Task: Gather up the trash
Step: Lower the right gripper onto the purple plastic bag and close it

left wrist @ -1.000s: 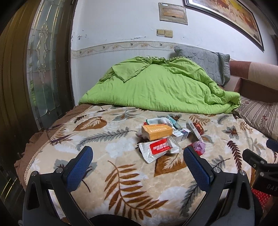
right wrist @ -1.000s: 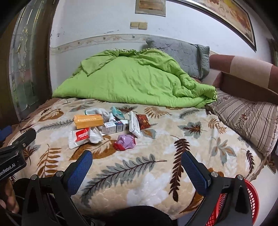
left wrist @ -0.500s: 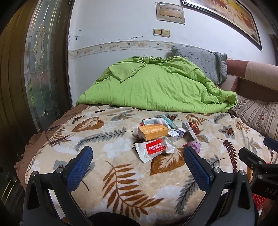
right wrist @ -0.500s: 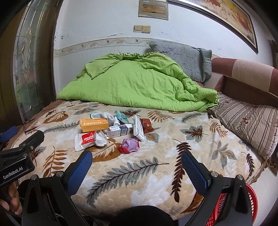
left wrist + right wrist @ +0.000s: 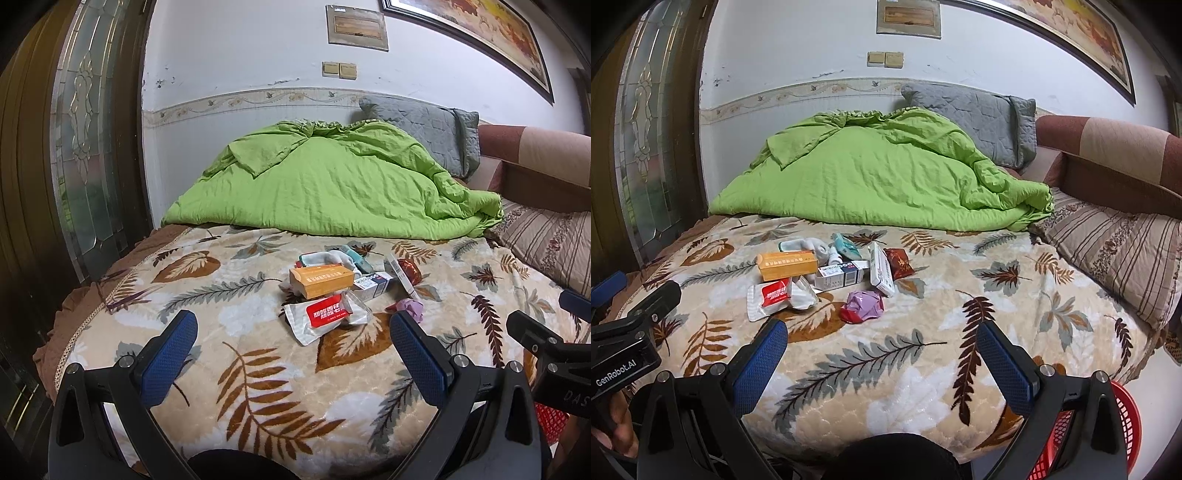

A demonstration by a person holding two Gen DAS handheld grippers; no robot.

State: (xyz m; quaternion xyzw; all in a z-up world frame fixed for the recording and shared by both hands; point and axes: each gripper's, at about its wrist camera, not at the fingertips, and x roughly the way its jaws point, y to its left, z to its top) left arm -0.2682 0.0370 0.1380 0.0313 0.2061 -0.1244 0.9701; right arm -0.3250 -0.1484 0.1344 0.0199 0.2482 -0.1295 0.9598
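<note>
Your left tool (image 5: 291,350) and right tool (image 5: 881,352) both hang short of the bed (image 5: 960,369), each with its blue pads spread wide and nothing between them, which suits an approach: you can drop either one over a piece without re-opening.

The trash lies in one loose cluster on the leaf-patterned blanket, in front of the green quilt (image 5: 332,184). The orange box (image 5: 320,281) sits at the back, the red-and-white packet (image 5: 327,315) just in front of it, and the crumpled pink wrapper (image 5: 862,304) nearest your right tool.

The red basket (image 5: 1123,424) stands on the floor at the bed's near right corner, so I would judge the right tool better placed to carry pieces across; start with the wrapper, since it stands clear of the pile.
</note>
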